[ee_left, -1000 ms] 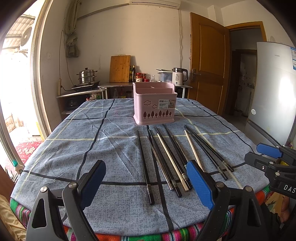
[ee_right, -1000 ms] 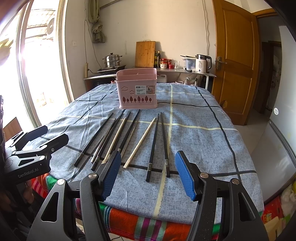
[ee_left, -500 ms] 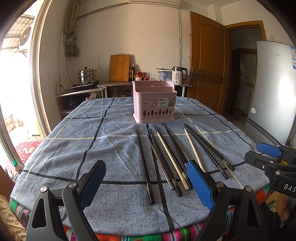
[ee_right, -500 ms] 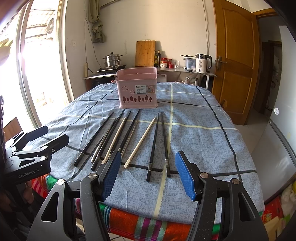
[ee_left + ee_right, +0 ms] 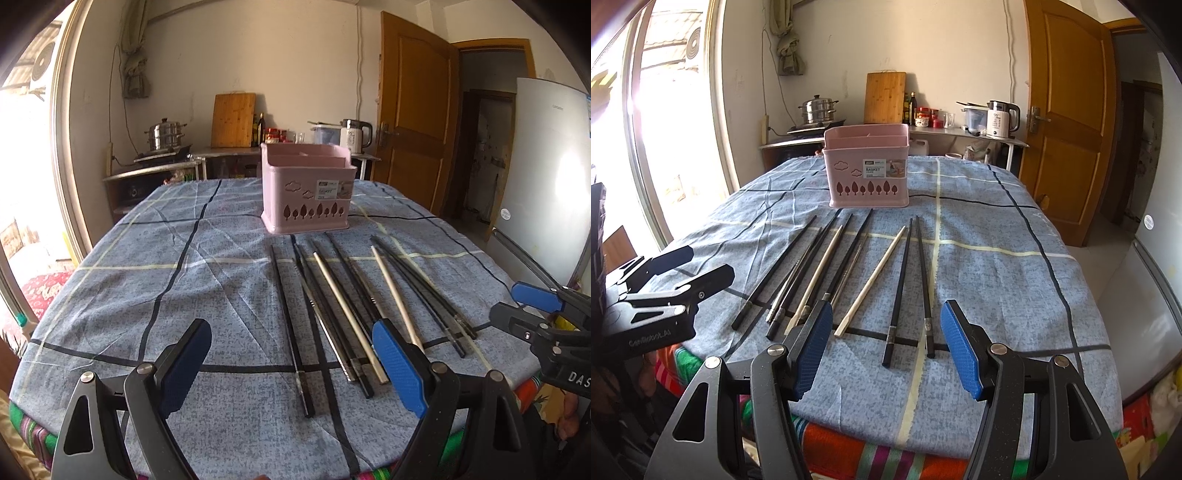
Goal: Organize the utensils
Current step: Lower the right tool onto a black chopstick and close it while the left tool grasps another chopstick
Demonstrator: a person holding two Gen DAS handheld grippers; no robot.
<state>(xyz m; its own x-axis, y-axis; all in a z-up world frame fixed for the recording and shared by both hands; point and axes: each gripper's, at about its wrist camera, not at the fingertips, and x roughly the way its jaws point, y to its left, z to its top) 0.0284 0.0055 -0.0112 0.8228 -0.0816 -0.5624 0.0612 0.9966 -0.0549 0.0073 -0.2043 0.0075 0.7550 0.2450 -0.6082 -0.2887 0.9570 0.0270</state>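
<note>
Hovering wide apart and empty, left claw (image 5: 291,363) and right claw (image 5: 886,347), above chopsticks (image 5: 820,271) lying before the pink basket (image 5: 867,171).

walls: plain off-white plaster wall (image 5: 945,48)
door: brown panelled wooden door (image 5: 1071,122), open
window: tall glass window (image 5: 665,140), super bright daylight
back counter: steel steamer pot (image 5: 817,109), bamboo cutting board (image 5: 884,98), white electric kettle (image 5: 999,120)

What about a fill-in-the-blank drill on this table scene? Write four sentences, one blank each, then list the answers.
1. The utensil basket on the blue tablecloth is ___ in colour.
2. The utensils lying loose in front of it are all ___.
3. Both the left gripper and the right gripper stand ___.
4. The pale chopsticks number ___.

Answers: pink; chopsticks; open; two
</note>
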